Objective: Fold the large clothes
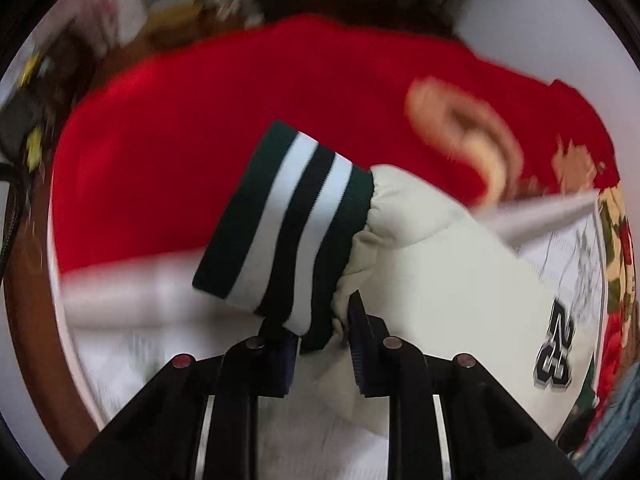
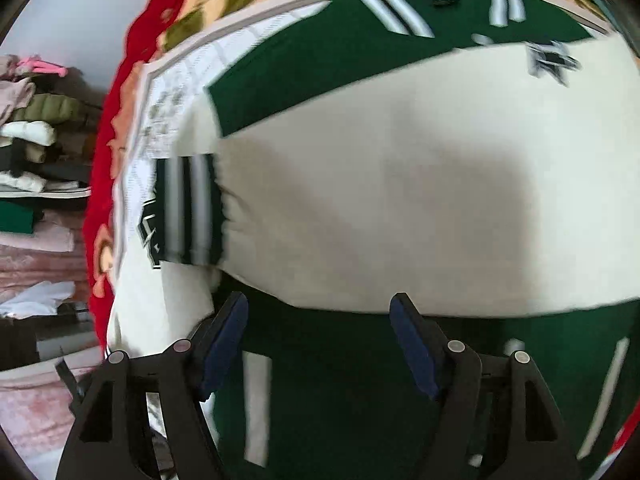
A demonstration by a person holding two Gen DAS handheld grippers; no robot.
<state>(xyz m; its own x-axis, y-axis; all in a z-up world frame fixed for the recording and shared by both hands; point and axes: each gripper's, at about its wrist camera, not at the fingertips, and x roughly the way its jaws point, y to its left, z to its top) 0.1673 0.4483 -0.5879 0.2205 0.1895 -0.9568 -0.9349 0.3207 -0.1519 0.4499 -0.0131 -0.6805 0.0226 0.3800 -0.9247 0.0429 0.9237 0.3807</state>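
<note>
While folding the jacket (image 2: 400,200), left gripper (image 1: 320,340) clamps the sleeve (image 1: 400,240) by its cuff (image 1: 288,224) to carry it inward | right gripper (image 2: 320,340) hovers wide over the jacket, empty.

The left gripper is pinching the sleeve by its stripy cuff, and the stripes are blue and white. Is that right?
Not quite. The left gripper is pinching the sleeve at its stripy cuff, but the left wrist view shows the stripes are dark green and white, not blue. The only blue there is the pads on the gripper's fingers.
</note>
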